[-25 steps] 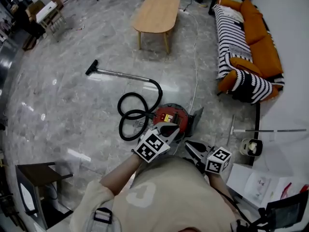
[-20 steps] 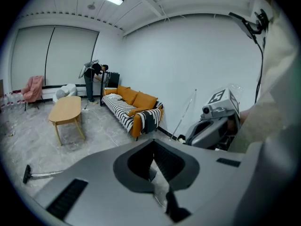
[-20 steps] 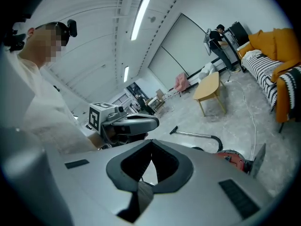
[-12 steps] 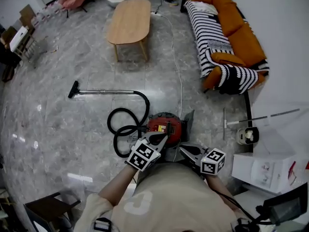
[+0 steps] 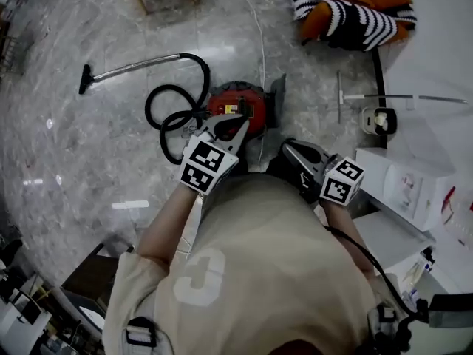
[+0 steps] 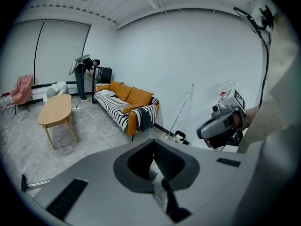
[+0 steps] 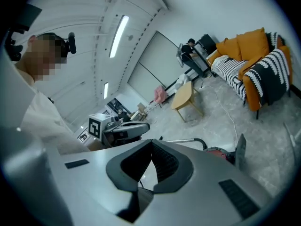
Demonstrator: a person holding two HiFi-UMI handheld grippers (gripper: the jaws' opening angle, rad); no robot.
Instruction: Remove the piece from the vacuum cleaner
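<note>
Left gripper [image 5: 236, 126] pressed together, empty, poised over near edge of red vacuum cleaner [image 5: 230, 100] on floor [image 5: 96, 168]. Right gripper [image 5: 290, 150] likewise pressed together, empty, near canister's right side. Step looks like approach: nothing gripped yet. Next move: spread jaws, seat on piece, pull free. Which piece, unclear. Left gripper covers canister front; hose [image 5: 164, 117] coupling hard to make out.

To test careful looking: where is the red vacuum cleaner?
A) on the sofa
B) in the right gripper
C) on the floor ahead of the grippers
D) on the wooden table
C: the vacuum cleaner sits on the floor, its hose coiled beside it.
</note>
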